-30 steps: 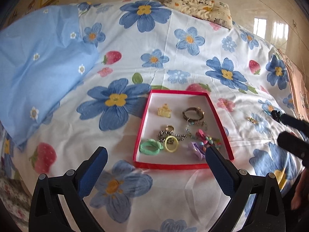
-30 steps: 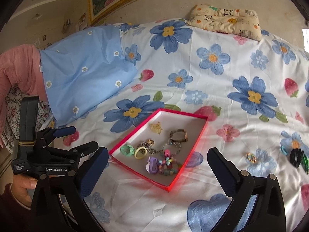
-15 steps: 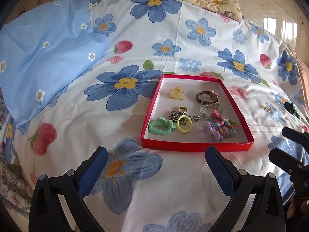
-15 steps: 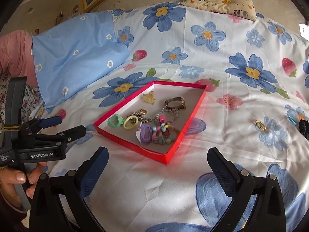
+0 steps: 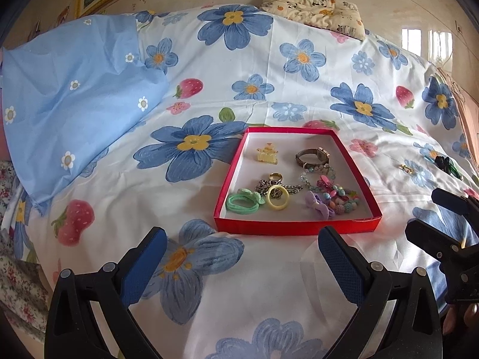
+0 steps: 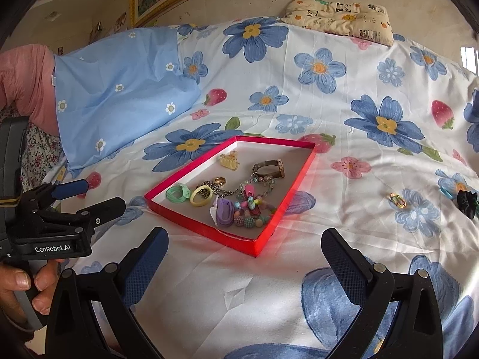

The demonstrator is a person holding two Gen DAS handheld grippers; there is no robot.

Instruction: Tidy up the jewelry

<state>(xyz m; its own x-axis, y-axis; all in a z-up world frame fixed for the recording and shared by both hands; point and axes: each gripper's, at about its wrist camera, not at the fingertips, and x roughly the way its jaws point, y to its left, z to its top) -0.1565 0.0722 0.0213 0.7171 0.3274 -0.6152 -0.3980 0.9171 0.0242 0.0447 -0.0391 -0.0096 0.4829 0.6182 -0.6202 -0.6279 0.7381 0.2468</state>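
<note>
**Red tray of jewelry on a flowered bedsheet**

Red tray [image 5: 295, 226] flat on the bedsheet [image 5: 209, 45], holding a watch [image 5: 311, 155], yellow ring [image 5: 277, 201], green hair tie [image 5: 242, 204] and beads [image 5: 341, 202]. Small gold piece [image 6: 397, 201] and black clip [image 6: 467, 202] loose on the sheet, well right of the tray. Left gripper [image 5: 239, 257] and right gripper [image 6: 244, 257] both spread wide, empty, near the tray's front edge.

"GenRobot.AI" on left gripper [image 6: 86, 200] body.

Red shallow box [image 5: 295, 227] lies flat on bed, holds yellow claw clip [image 5: 266, 154], brown watch [image 5: 312, 155], gold ring [image 5: 274, 176], chain, green hair tie [image 5: 242, 202], yellow ring [image 5: 277, 201], purple bow [image 5: 318, 205], bead bracelets. Small gold piece [image 6: 397, 200] and black clip [image 6: 467, 202] lie on sheet, right of box.
</note>
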